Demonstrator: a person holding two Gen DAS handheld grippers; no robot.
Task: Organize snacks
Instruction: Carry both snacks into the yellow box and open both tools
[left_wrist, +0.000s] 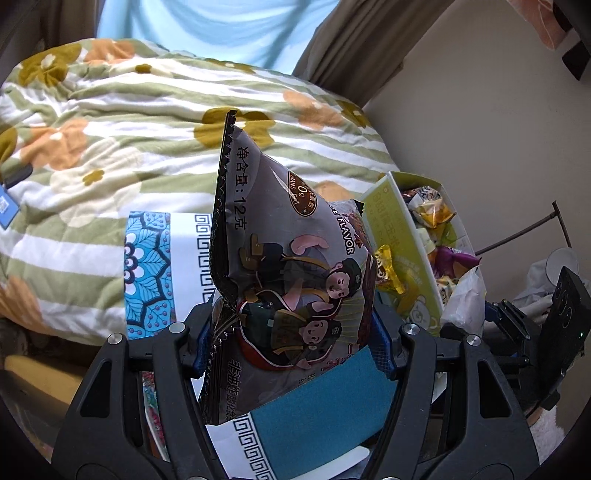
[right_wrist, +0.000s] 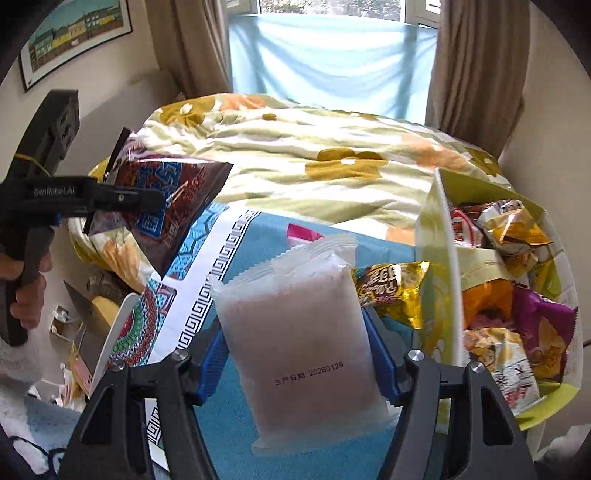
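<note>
Both claws loaded. Left claw (left_wrist: 291, 350) pinching a grey snack packet (left_wrist: 291, 266) by its lower part, held upright in the air over the blue patterned cloth (left_wrist: 317, 424), likely to carry it right to the green box (right_wrist: 436, 258). Right claw (right_wrist: 295, 354) pinching a frosted white pouch (right_wrist: 299, 339) by its sides, just left of that box. Grey packet is puffy, cartoon print, serrated seals. Box already stuffed with mixed wrappers; a gold wrapper (right_wrist: 391, 291) lies against its near wall

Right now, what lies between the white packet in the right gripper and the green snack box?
In the right wrist view, a gold-wrapped snack lies between the white packet and the green snack box.
</note>
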